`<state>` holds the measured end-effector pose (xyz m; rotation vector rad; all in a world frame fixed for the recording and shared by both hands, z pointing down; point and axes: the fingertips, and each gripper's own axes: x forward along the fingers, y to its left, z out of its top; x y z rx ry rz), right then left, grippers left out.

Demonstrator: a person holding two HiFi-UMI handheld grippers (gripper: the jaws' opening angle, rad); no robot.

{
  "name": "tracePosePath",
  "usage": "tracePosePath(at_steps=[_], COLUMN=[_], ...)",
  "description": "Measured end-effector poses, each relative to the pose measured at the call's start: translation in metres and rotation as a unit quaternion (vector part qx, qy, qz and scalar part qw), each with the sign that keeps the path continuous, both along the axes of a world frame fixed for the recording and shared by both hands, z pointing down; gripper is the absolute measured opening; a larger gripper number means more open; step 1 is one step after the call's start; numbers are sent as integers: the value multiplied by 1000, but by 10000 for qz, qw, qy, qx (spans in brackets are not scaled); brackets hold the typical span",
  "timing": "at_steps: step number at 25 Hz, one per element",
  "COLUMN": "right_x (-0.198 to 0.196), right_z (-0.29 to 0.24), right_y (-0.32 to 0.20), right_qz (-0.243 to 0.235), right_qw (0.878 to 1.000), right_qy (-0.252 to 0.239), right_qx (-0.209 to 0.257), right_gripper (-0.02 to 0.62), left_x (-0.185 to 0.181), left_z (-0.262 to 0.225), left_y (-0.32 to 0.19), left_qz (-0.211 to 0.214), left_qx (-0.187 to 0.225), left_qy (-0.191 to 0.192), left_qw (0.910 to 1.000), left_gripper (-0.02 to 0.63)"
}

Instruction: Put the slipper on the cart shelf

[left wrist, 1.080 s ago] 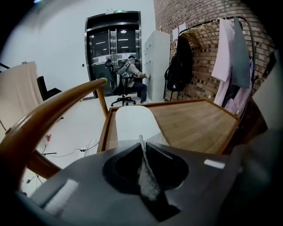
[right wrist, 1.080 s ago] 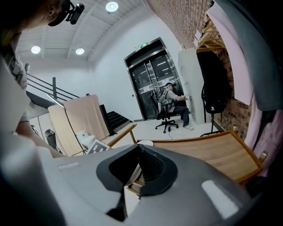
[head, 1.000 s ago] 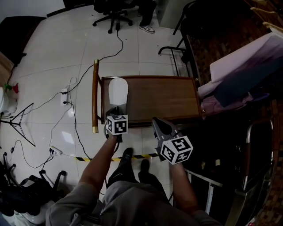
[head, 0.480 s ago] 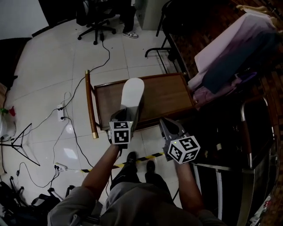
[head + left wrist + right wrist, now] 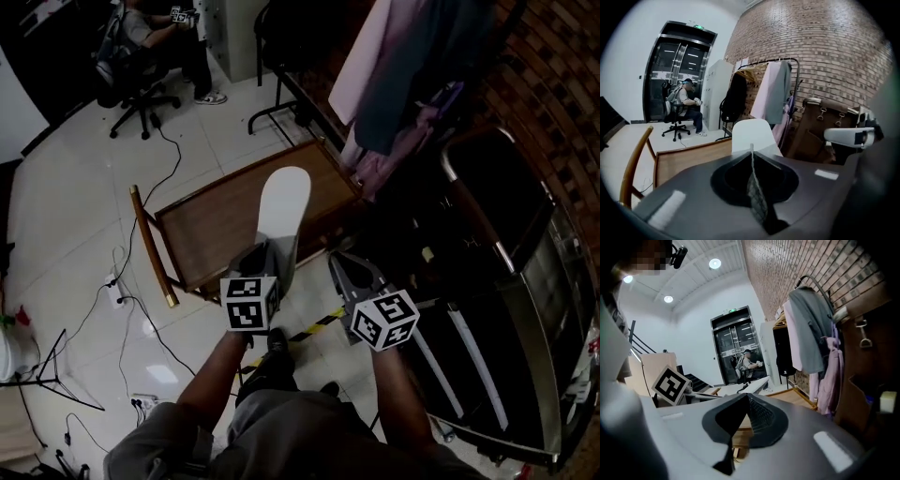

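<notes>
One plain white, round-toed slipper (image 5: 284, 202) juts from the left hand-held gripper (image 5: 266, 253).

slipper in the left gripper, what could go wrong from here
The left gripper pinches only one end of the white flat slipper, so its long free end could sag or slip out. The hanging pink and grey clothes sit close beside the dark metal-framed cart, so the slipper might brush them on the way.

We find the head view dim, nearly black at right; the pale floor (image 5: 75, 187) gleams left; ceiling lights (image 5: 714, 263) glow, and fisheye bends all edges.
</notes>
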<state>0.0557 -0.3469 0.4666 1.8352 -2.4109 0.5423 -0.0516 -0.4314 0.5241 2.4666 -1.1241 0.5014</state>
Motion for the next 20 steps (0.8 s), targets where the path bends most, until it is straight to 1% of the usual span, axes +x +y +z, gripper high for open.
tracePosePath(at_steps=[4,11,16,20], right_x=[31,74,110,139], right_z=[-13,-28,-36,-38], right_y=[62,193,285,353], right_qz=[362,900,1390,1888], right_qw=[9991,9954,9895,9811], right_qy=[60,143,251,245], right_qx=[201,291,315,337], right_gripper=[0,0,0,0], left_x=[36,81,115,146], left_z=[-16,-30,-34,-31], left_y=[60,189,281,347], left_qz=[444,1145,1736,2278], left_qx=[55,100,92,52], left_qy=[127,31,15,-44], left_qw=[9989,9934,9848,9737], left_gripper=[17,17,17,17])
